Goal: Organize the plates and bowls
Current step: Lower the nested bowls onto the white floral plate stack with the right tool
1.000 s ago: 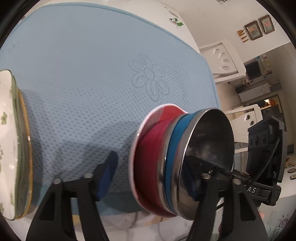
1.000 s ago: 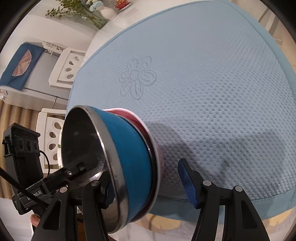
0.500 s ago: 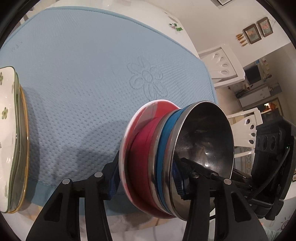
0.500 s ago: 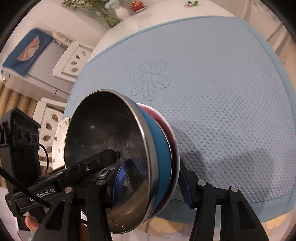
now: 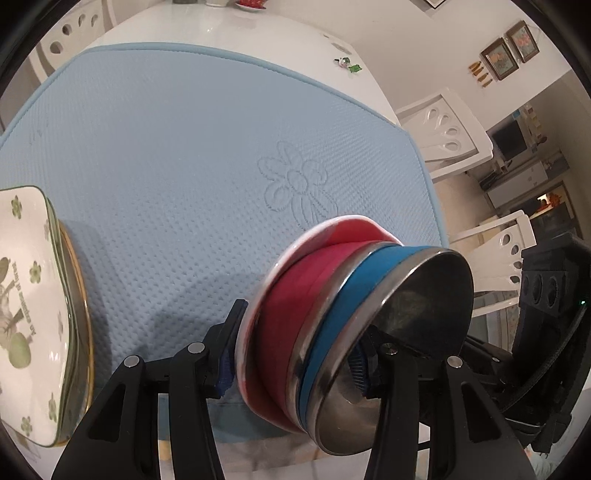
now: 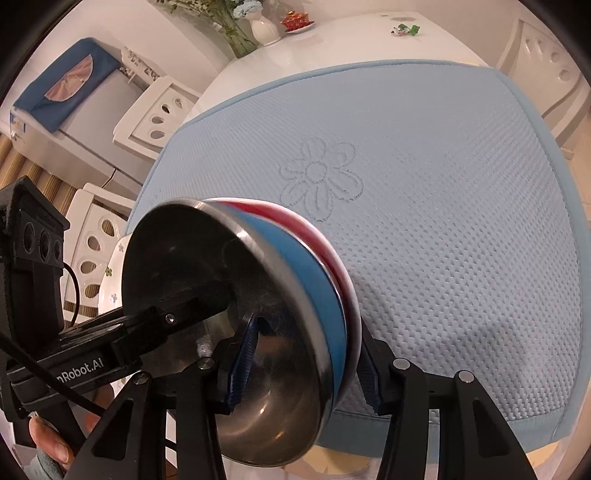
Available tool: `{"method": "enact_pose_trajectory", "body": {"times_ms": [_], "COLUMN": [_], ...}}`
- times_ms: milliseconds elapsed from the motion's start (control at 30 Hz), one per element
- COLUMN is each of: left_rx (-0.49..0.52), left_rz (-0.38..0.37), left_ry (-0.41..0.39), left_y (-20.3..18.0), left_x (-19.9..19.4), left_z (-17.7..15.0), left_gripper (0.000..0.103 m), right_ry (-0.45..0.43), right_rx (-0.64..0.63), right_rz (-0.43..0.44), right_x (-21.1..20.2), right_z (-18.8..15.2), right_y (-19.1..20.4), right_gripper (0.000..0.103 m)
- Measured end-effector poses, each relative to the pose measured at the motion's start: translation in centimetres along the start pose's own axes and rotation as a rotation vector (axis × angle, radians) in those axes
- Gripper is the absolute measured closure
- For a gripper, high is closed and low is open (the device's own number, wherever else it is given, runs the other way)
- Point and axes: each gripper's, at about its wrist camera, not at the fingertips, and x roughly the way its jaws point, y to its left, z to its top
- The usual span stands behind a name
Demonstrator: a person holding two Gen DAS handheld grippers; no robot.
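A nested bowl stack hangs tilted over the near edge of the blue mat (image 5: 166,166). It is a red bowl (image 5: 288,295) with a white rim and, inside it, a blue-sided steel bowl (image 5: 347,295). My left gripper (image 5: 295,362) is shut on the stack, one pad outside the red bowl and one inside the steel bowl. From the other side my right gripper (image 6: 306,369) clamps the same stack, with the steel bowl (image 6: 192,266) to the left and the red bowl (image 6: 325,236) to the right. A stack of plates (image 5: 26,295), topped by a white square one with green flowers, lies left of the bowls.
The blue mat (image 6: 443,184) with a stitched flower covers a white table (image 5: 221,29). White chairs (image 5: 443,125) stand around it. A vase (image 6: 264,29), a red dish (image 6: 295,20) and a small green trinket (image 6: 406,29) sit at the far end. A hand (image 6: 48,446) holds the left gripper.
Both grippers closed from open onto the walls of the bowl stack. The stack then came up a little off the mat, and more of the far table shows.
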Motion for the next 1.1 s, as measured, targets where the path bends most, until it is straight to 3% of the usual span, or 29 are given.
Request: {"method": "enact_pose_trajectory", "body": {"times_ms": [333, 633, 833, 1100], "left_rx": [-0.015, 0.051, 0.119, 0.108], "left_rz": [-0.051, -0.066, -0.078, -0.090], "left_ry": [0.071, 0.129, 0.116, 0.088], "left_y": [1.4, 0.9, -0.2, 1.4], "left_x": [1.4, 1.3, -0.4, -3.5], "left_z": [0.8, 1.6, 2.0, 2.9], "left_gripper": [0.058, 0.058, 0.058, 0.058], "right_ry": [0.030, -0.008, -0.060, -0.058], "right_rx": [0.168, 0.219, 0.284, 0.282], "right_rz": [0.058, -0.002, -0.041, -0.060], "right_x": [1.5, 1.1, -0.7, -1.9], "right_z": [1.1, 0.6, 0.1, 1.5], "right_y": [-1.7, -0.3, 0.7, 4.2], "right_gripper": [0.054, 0.053, 0.053, 0.053]}}
